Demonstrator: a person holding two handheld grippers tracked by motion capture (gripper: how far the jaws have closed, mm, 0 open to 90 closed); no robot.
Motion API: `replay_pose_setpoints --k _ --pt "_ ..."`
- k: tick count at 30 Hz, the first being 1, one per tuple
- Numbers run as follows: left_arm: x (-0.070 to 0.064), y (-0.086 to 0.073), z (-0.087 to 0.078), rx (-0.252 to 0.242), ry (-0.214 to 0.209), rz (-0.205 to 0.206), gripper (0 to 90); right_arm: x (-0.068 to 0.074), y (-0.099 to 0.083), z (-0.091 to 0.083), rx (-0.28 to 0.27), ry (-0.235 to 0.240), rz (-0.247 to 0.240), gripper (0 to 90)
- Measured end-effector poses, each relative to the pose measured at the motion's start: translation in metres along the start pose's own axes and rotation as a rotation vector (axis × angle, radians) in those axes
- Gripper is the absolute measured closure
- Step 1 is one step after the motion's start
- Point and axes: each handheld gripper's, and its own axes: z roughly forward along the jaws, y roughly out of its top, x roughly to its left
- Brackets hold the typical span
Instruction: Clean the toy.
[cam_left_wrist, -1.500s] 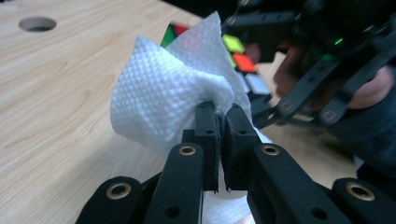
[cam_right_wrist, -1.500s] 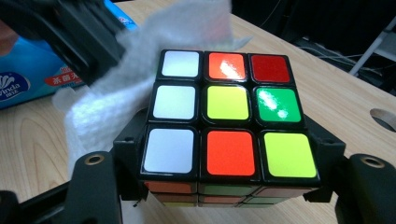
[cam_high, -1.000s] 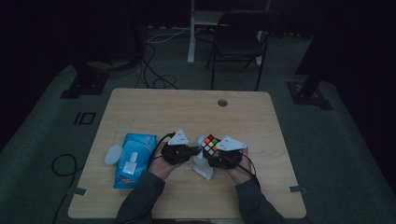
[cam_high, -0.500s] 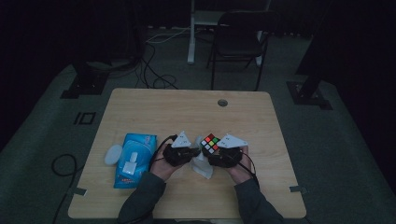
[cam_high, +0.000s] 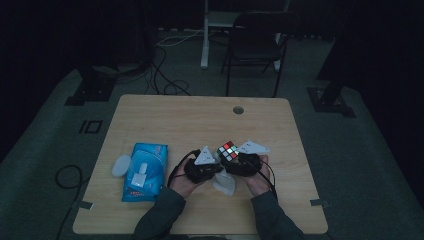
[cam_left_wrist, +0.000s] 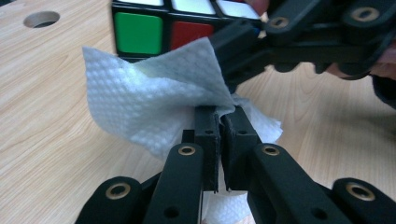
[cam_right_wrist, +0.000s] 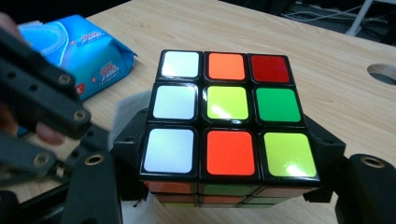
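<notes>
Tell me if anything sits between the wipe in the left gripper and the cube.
Nothing visible does. The left gripper is shut on the white wipe, which lies right against the cube held by the right gripper.

Glossy plastic cube (cam_right_wrist: 224, 116), embossed paper tissue (cam_left_wrist: 154, 102)

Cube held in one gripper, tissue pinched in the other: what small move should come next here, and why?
Probably a short stroke of the white tissue along the puzzle cube. The left gripper is shut on the tissue, which already lies against the cube's side, and the right gripper clamps the cube off the table, so a wipe seems set up.
</notes>
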Motion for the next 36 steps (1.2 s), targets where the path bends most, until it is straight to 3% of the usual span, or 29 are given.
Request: replay_pose_setpoints --k 10,15,24,29,36 --pt "-0.009 0.003 0.007 -0.01 -0.012 0.012 86.7 -0.004 -0.002 0.003 0.011 -0.022 0.062 33.8" --pt "-0.011 0.004 0.01 -0.011 -0.018 0.023 86.8 -0.003 -0.001 0.003 0.007 -0.023 0.07 33.8" --pt "-0.015 0.006 0.018 -0.038 0.005 0.023 86.7 -0.005 0.0 0.003 -0.002 -0.026 0.111 33.7" --pt "-0.017 0.006 0.022 -0.043 0.015 0.03 86.7 -0.003 0.0 0.003 -0.001 -0.026 0.111 33.8" --pt "-0.021 0.006 0.027 -0.078 0.062 0.036 86.6 -0.009 0.0 0.002 -0.003 -0.029 0.177 33.8"
